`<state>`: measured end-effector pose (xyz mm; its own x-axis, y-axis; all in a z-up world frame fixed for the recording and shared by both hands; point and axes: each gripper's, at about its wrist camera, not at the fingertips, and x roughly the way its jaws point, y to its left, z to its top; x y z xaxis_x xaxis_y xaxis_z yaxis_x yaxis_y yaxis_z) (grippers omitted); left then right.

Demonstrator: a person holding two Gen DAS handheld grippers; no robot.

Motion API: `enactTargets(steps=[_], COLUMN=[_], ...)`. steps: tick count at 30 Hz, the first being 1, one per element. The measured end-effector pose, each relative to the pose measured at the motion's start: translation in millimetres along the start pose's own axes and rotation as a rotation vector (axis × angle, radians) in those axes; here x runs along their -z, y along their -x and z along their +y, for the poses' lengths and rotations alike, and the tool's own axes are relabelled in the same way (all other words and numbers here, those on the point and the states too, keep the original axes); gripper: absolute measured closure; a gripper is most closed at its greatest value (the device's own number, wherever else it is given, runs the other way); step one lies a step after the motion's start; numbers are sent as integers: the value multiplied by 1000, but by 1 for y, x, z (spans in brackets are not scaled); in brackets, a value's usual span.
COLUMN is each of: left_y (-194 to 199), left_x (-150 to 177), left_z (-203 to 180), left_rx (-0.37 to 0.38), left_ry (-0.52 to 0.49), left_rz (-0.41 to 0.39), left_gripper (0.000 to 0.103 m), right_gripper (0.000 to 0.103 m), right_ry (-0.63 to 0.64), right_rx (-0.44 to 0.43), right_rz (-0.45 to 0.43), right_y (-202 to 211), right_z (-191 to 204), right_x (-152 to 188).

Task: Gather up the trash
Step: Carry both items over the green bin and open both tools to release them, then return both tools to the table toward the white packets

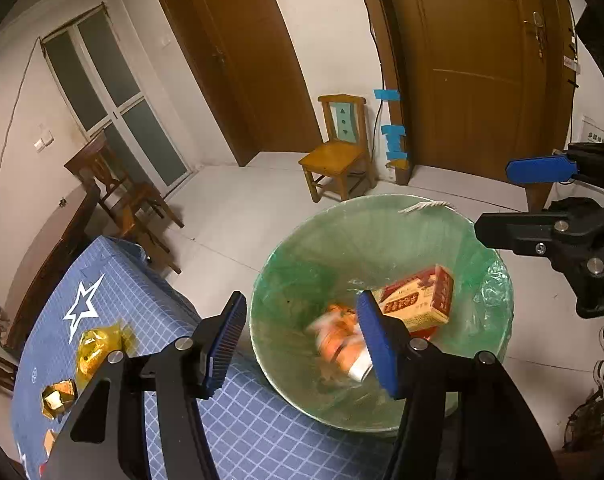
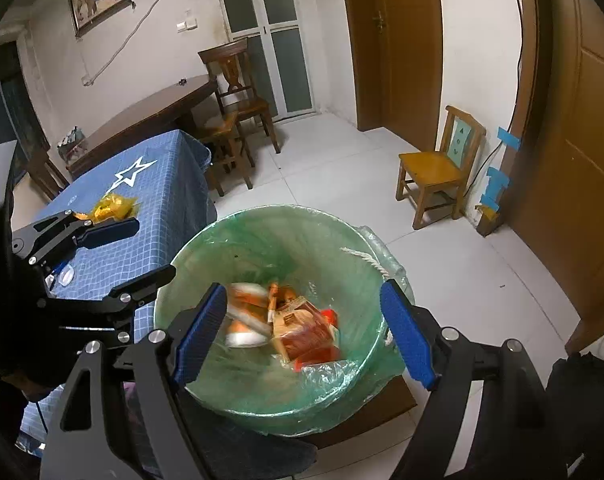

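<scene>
A bin with a green liner (image 1: 342,232) (image 2: 262,232) stands beside the blue checked table (image 1: 150,292). Inside it lie a red and cream box (image 1: 418,296) (image 2: 306,332) and an orange and white packet (image 1: 338,336) (image 2: 246,312), both smeared by motion in the right wrist view. My left gripper (image 1: 302,344) (image 2: 142,256) hangs open over the bin's near rim, nothing between its pads. My right gripper (image 2: 304,336) (image 1: 514,200) is open above the bin too, also empty. A yellow wrapper (image 1: 98,344) (image 2: 112,206) and a small gold wrapper (image 1: 58,396) lie on the tablecloth.
A small light wooden chair (image 1: 338,152) (image 2: 438,168) stands by a brown door (image 1: 482,64) with blue tape on its frame (image 1: 394,136). Dark wooden chairs (image 2: 238,92) and a dark wooden table (image 2: 142,120) sit behind the blue table. White floor tiles (image 2: 442,272) surround the bin.
</scene>
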<state>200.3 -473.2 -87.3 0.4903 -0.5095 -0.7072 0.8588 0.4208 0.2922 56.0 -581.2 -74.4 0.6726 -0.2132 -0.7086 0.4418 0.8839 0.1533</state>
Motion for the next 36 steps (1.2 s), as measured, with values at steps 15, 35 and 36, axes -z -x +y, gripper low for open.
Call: enactTargets(steps=[15, 35, 36], left_y=[11, 117, 125], left_x=[6, 123, 132], left_z=[-6, 89, 99], left_rx=[-51, -243, -248], left_ry=[-13, 279, 308], left_rz=[-17, -84, -84], left_gripper=[43, 28, 27], right_gripper=[28, 22, 21], right_ry=[39, 150, 158], right_rx=[38, 77, 50], right_rz=[-32, -414, -410], right_y=[11, 50, 47], right_z=[14, 113, 123], right_x=[4, 36, 36])
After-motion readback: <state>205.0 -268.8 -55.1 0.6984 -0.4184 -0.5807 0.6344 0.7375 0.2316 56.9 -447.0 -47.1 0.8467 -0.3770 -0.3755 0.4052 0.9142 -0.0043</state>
